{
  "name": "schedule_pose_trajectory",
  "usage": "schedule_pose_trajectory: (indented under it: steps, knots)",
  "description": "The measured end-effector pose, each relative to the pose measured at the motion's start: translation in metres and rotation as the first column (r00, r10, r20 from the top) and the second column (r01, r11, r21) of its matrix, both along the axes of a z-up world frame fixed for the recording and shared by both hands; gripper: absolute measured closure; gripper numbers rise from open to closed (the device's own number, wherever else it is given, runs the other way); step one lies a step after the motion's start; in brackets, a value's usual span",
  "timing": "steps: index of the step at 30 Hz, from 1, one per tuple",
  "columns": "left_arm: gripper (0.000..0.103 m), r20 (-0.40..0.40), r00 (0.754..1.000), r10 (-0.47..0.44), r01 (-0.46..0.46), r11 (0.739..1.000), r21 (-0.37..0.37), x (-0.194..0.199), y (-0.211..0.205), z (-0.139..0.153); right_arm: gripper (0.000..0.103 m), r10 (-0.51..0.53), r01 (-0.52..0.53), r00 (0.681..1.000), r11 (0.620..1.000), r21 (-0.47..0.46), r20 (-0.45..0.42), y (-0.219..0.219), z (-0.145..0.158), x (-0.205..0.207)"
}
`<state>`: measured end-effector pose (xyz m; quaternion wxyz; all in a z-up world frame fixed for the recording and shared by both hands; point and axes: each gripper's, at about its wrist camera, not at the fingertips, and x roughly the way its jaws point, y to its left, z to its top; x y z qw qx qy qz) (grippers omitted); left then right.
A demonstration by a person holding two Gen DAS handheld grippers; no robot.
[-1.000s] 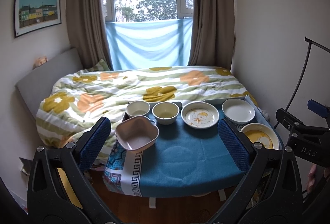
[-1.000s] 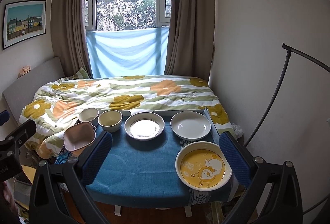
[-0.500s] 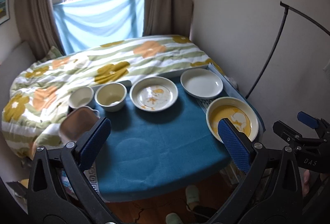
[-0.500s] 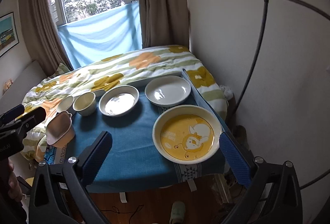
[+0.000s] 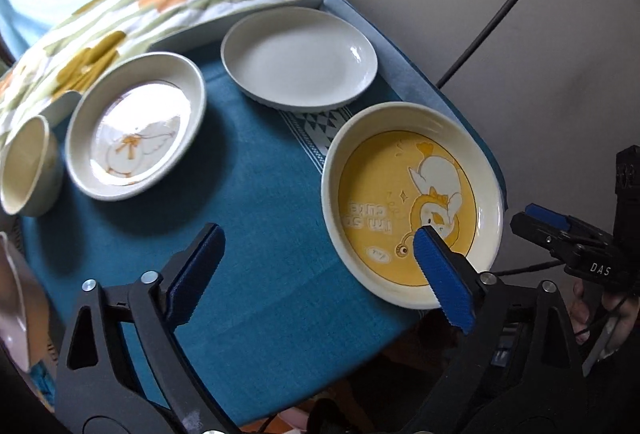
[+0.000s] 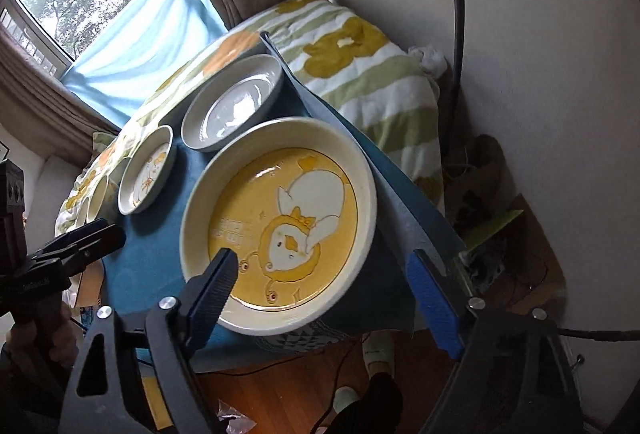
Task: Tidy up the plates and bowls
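We list first the yellow duck plate (image 6: 280,222), cream-rimmed with a yellow well and a white duck drawn in it, lying flat at the near right corner of the surface (image 5: 248,218), which is covered by a blue cloth. Behind it, toward the wall, we note a plain white plate (image 5: 300,58), and to that plate's left a white plate with an orange duck drawing (image 5: 136,126); the three stand apart from one another. Further left we record a cream bowl (image 5: 28,170), just beside the orange-duck plate. A pale pink dish (image 5: 12,298) shows only as a blurred edge at the left border. The right hand-held gripper (image 6: 320,282) stands over the near rim of the yellow duck plate, its jaws closing, one blue pad above the plate's near-left rim and the other off the plate's right side; neither pad presses on it. The left hand-held gripper (image 5: 316,262) is likewise closing, its right pad over the yellow plate's near edge, its left pad over bare cloth, holding nothing. Beyond the surface lies a bed with a flowered quilt (image 6: 360,74).
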<state>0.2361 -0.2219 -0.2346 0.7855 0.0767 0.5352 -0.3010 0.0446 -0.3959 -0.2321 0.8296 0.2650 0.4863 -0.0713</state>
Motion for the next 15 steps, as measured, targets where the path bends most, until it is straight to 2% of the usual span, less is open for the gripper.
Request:
schedule_pose_trajectory:
  steps: [5, 7, 9, 15]
  knots:
    - [0.029, -0.108, 0.992, -0.065, 0.067, 0.998, 0.017, 0.018, -0.023, -0.041, 0.046, 0.018, -0.015, 0.999, 0.998, 0.065, -0.049, -0.017, -0.028, 0.014]
    - [0.038, -0.143, 0.987, -0.076, 0.079, 0.997, 0.016, 0.023, -0.027, -0.049, 0.055, 0.025, -0.021, 0.999, 0.996, 0.091, -0.045, -0.022, -0.032, 0.018]
    - [0.043, -0.164, 0.983, -0.080, 0.085, 0.996, 0.020, 0.027, -0.031, -0.054, 0.069, 0.041, -0.037, 0.998, 0.994, 0.098, -0.045, -0.025, -0.034, 0.024]
    - [0.067, -0.206, 0.973, -0.108, 0.113, 0.993, 0.016, 0.036, -0.041, -0.070, 0.083, 0.085, -0.080, 0.995, 0.992, 0.097, -0.047, -0.028, -0.039, 0.035]
